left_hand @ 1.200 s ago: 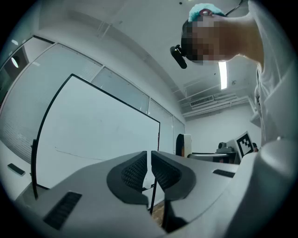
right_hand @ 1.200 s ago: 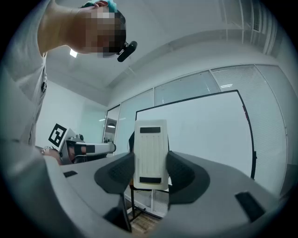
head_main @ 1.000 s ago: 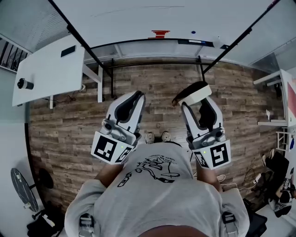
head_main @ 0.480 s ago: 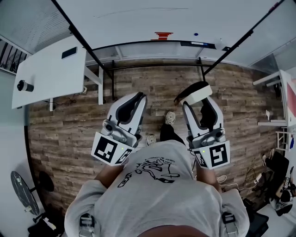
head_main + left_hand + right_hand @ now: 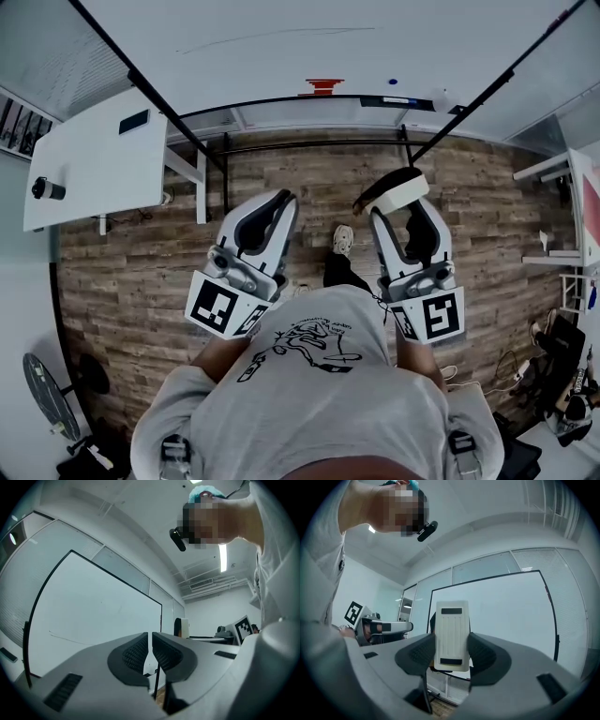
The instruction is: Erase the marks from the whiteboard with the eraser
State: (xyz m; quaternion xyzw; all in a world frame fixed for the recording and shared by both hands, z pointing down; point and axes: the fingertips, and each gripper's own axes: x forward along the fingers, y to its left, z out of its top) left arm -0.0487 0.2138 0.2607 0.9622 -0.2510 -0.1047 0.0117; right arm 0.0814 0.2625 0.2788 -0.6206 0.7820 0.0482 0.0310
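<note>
Right gripper view: right gripper (image 5: 451, 654) clamps the white ribbed plastic eraser (image 5: 451, 632), left gripper (image 5: 151, 651) is closed empty; wipe flat along the faint line (image 5: 272, 38) on the black-framed whiteboard (image 5: 506, 616).

It looked like an office or meeting room. A large whiteboard (image 5: 309, 42) in a black frame on a stand took up most of one wall, with glass wall panels (image 5: 480, 571) and slatted blinds (image 5: 562, 503) around it. The floor (image 5: 131, 272) was wood-look plank. A white counter (image 5: 94, 164) stood off to the left, and bags (image 5: 562, 412) lay in a far corner. A strip light (image 5: 223, 558) and an air vent (image 5: 206, 582) sat in the plain white ceiling.
</note>
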